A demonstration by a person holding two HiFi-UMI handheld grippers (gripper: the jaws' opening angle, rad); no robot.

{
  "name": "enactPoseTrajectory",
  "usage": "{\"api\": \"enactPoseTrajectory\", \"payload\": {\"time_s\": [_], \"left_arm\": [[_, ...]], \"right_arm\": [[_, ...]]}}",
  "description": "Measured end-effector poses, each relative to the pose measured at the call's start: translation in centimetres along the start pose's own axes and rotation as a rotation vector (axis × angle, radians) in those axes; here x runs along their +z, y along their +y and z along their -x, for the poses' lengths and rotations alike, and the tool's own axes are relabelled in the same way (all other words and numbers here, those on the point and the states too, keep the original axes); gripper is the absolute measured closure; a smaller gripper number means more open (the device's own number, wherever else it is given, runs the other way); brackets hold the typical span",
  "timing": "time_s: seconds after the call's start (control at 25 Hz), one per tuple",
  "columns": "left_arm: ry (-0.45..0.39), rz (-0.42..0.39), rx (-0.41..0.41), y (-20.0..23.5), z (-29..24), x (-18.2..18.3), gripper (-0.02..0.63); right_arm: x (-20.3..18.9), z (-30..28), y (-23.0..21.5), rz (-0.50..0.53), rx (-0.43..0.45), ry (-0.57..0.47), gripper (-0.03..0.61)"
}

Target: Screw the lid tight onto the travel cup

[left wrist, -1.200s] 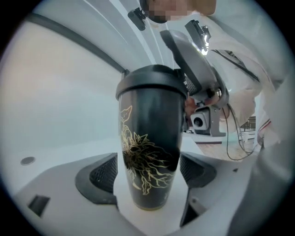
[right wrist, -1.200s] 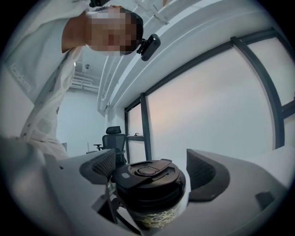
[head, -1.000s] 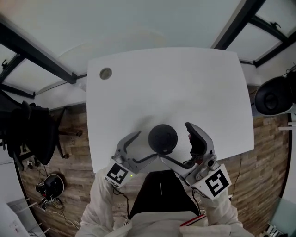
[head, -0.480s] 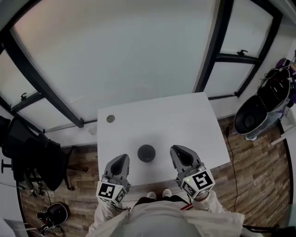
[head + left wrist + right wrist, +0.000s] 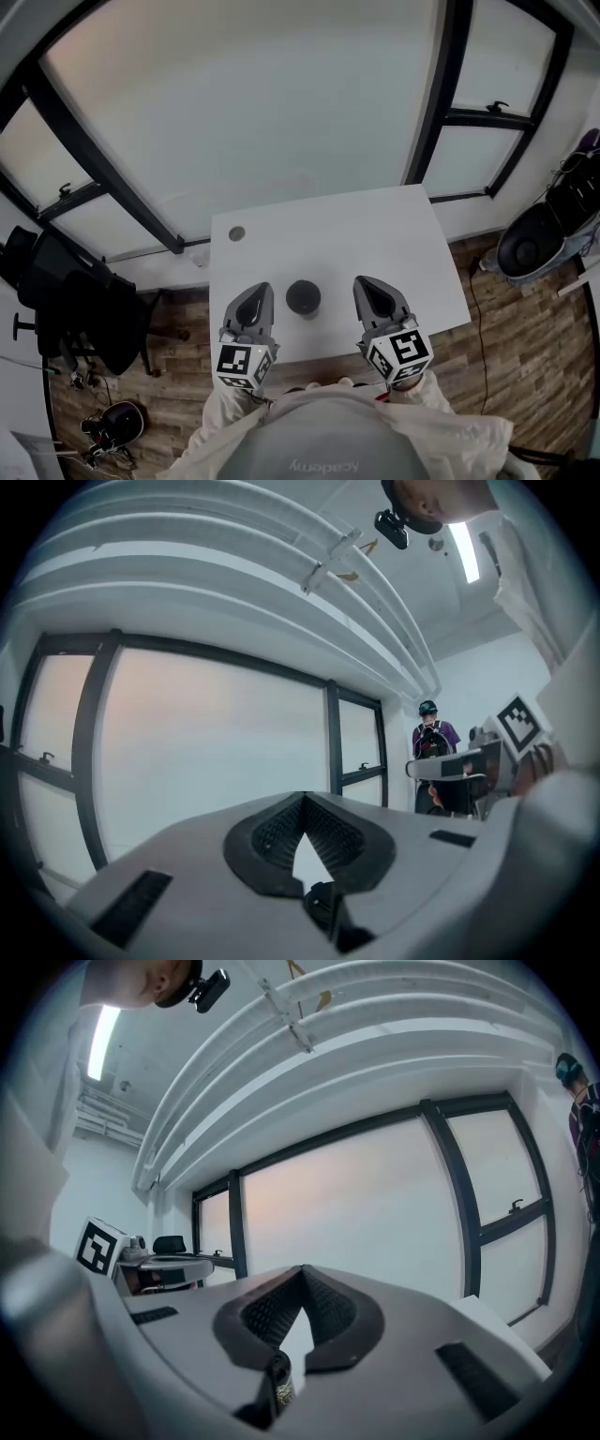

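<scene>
Office, white desk [image 5: 384, 239], office chair [image 5: 80, 305], big windows [image 5: 253, 112]

The head view looks from high up, steeply down: the white worktop [image 5: 375, 244] lies small and far below, with the left hand-held gripper [image 5: 251, 309] and right hand-held gripper [image 5: 372, 298] close under the camera at the bottom edge. Each gripper view sits just behind its own jaws and faces outward and upward, towards wall and ceiling. All three views share the big dark-framed window [image 5: 253, 112]. Each gripper view also catches the other's marker cube [image 5: 518, 722] at its inner edge.
</scene>
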State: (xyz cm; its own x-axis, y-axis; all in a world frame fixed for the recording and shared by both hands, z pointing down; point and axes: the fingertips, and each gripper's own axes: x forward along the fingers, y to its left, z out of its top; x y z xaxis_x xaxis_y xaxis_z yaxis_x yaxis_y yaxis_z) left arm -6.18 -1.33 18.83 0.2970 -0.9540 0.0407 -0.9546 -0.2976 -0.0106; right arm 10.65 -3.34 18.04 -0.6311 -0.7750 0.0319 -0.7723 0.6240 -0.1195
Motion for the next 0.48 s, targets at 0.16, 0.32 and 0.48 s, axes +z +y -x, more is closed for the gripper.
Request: {"api": "enactPoseTrajectory", "payload": {"time_s": [0.16,0.32,0.48], "left_arm": [[0.002,-0.041,0.044,0.1,-0.4,0.4,0.606],[-0.007,-0.038,0.075,0.7,-0.1,0.5,0.606],[-0.008,-0.027,0.090,1.0,0.5,0.2,0.606]], "right_arm": [[-0.1,0.2,-1.0,-0.004,-0.018,0.005,0.558],[-0.6,-0.2,-1.4,-0.018,-0.023,0.006,0.558],[-1.1,-0.5,-1.2,-0.027,-0.025,0.017,0.558]]}}
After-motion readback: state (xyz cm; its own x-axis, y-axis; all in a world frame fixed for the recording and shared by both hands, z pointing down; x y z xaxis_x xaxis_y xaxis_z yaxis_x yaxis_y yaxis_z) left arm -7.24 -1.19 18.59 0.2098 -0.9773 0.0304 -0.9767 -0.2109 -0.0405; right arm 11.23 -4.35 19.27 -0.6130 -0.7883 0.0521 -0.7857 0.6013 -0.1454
